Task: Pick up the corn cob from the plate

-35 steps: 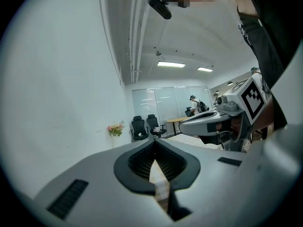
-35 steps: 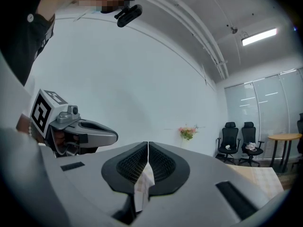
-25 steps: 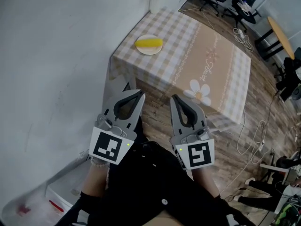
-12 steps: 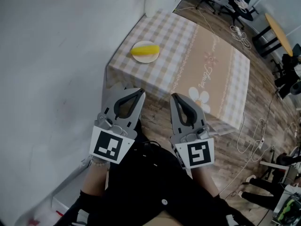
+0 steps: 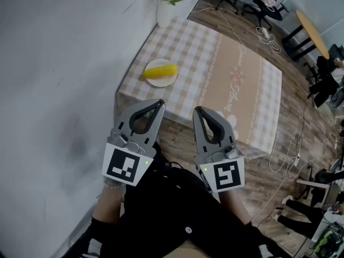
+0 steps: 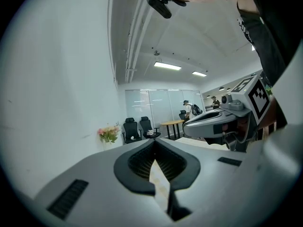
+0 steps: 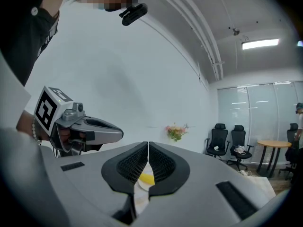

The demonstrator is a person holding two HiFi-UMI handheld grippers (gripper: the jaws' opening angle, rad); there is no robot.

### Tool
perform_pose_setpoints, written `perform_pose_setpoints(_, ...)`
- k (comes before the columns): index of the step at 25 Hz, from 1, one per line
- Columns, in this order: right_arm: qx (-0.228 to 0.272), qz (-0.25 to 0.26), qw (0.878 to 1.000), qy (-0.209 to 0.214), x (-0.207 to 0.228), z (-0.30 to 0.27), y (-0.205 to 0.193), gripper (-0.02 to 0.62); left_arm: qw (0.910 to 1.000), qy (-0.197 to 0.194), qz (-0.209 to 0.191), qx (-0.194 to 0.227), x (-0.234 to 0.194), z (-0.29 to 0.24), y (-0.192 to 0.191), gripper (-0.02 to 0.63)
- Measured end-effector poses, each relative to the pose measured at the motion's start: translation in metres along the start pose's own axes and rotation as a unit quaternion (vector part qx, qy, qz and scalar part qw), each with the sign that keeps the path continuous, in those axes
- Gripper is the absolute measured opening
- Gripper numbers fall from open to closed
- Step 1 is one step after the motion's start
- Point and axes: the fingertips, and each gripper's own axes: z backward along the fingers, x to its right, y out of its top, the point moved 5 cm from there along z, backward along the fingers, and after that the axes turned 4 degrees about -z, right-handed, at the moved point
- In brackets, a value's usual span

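Early in the task: approach only, no grasp. On the plate (image 5: 161,84), untouched and lying flat across it: the corn cob (image 5: 161,71). Under the plate, the checked counter (image 5: 236,85); beyond the plate, against the wall, a vase of flowers (image 5: 165,12).

Well short of the plate, off the counter's near edge and side by side: the left gripper (image 5: 159,104) and the right gripper (image 5: 198,110), both roughly level and pointed toward the plate's side of the counter.

Left gripper (image 6: 155,142): jaws closed tip to tip, gripping nothing, only a strip of the cloth seen past them. Right gripper (image 7: 148,144): jaws likewise pressed together and empty, with the yellow corn cob (image 7: 147,178) seen far beyond the plate-side gap below the tips, not between the pads.

Done so far, judging by the layout: nothing beyond lining up with the plate. Left to do: closing the distance to the plate, opening one pair of jaws, straddling the cob, closing on it, lifting it clear of the plate. Not possible to tell which gripper is meant for the pick.
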Motion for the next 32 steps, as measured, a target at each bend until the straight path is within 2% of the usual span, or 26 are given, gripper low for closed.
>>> perform_pose_setpoints(5,0.002,0.013,1.0,0.013,0.006,-0.033,0.008,0.043,1.0,-0.006,-0.003,0.007,-0.029,-0.022,-0.001,0.014)
perform_pose_setpoints(8,-0.018,0.009,1.0,-0.002,0.013,-0.051,0.005,0.043,0.9999,-0.008,-0.003,0.008,-0.047,-0.035,-0.004,0.014)
perform_pose_setpoints(13,0.005,0.014,1.0,-0.004,0.018,-0.083,0.016,0.043,0.9997,-0.015,-0.011,0.013,-0.074,-0.053,-0.007,0.014)
perform_pose_setpoints(19,-0.018,0.005,0.999,-0.029,0.027,-0.116,0.011,0.043,0.9993,-0.025,-0.019,0.02,-0.1,-0.07,-0.012,0.014)
perform_pose_setpoints(21,-0.02,0.007,0.999,-0.027,0.027,-0.126,0.01,0.043,0.9993,-0.026,-0.019,0.02,-0.108,-0.073,-0.015,0.014)
perform_pose_setpoints(24,0.011,0.01,1.0,-0.026,0.026,-0.143,0.019,0.043,0.9991,-0.026,-0.025,0.023,-0.12,-0.079,-0.019,0.014)
perform_pose_setpoints(28,-0.004,0.011,1.0,-0.024,0.024,-0.155,0.015,0.043,0.9993,-0.025,-0.021,0.02,-0.13,-0.082,-0.026,0.014)
perform_pose_setpoints(32,0.015,0.019,1.0,-0.004,0.019,-0.163,0.018,0.043,0.9994,-0.026,-0.018,0.016,-0.135,-0.085,-0.03,0.014)
